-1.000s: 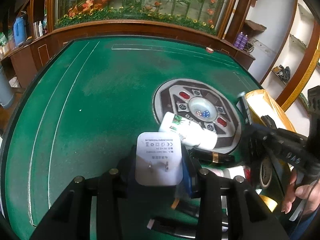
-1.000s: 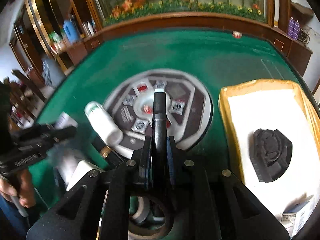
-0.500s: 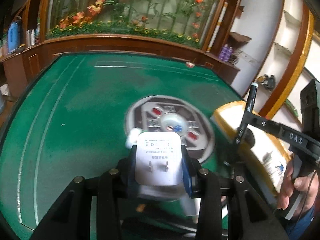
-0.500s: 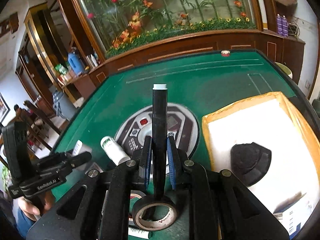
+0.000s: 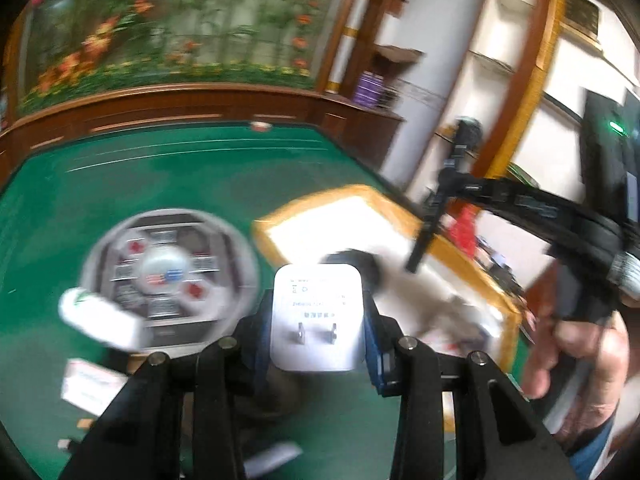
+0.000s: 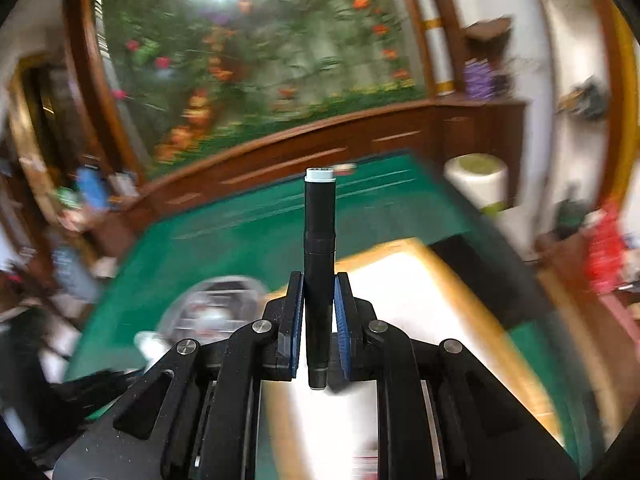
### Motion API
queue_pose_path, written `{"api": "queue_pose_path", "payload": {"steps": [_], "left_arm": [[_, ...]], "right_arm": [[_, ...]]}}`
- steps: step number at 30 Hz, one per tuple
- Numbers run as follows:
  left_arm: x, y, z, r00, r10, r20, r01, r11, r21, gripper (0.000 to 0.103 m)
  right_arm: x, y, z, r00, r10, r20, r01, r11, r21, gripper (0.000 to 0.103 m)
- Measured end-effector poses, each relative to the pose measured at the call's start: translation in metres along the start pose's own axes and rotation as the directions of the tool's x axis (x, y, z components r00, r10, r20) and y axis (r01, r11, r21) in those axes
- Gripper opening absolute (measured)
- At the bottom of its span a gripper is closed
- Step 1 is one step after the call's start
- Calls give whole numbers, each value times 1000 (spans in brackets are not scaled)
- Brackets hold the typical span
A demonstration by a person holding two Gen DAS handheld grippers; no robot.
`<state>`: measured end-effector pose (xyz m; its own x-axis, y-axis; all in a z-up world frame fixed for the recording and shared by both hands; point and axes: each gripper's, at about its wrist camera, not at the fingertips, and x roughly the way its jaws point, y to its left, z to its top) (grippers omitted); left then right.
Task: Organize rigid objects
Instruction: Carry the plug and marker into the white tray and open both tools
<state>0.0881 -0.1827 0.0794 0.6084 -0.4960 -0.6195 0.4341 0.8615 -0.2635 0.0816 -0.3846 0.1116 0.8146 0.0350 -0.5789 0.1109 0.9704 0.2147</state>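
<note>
While a white charger (image 5: pixel 318 316) is clamped by the left gripper (image 5: pixel 318 334), a black marker (image 6: pixel 319 276) is clamped by the right gripper (image 6: pixel 319 312). Both are held above the green bench (image 5: pixel 120 184).

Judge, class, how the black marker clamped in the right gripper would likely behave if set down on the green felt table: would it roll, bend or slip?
The black marker looks like a round, straight barrel, so it would probably roll if laid on its side. It stays straight in the right gripper, so likely stiff. Its smooth shell may slip.
</note>
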Motion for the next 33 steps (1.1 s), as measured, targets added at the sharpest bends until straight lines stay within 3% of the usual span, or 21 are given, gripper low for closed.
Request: {"api": "queue_pose_path", "payload": {"steps": [5, 12, 19, 33], "left_arm": [[33, -48, -6, 994, -71, -82, 75, 996, 51, 40], [69, -71, -24, 985, -42, -169, 58, 994, 91, 40], [68, -59, -25, 986, -45, -159, 54, 997, 53, 41], [68, -65, -27, 987, -47, -153, 59, 995, 77, 45]], "right_arm": [[21, -29, -4, 994, -53, -92, 56, 998, 31, 14], [54, -47, -15, 974, -74, -214, 83, 996, 34, 14], [63, -47, -18, 970, -76, -233, 88, 995, 42, 14], [73, -49, -21, 959, -85, -270, 101, 994, 44, 14]]}}
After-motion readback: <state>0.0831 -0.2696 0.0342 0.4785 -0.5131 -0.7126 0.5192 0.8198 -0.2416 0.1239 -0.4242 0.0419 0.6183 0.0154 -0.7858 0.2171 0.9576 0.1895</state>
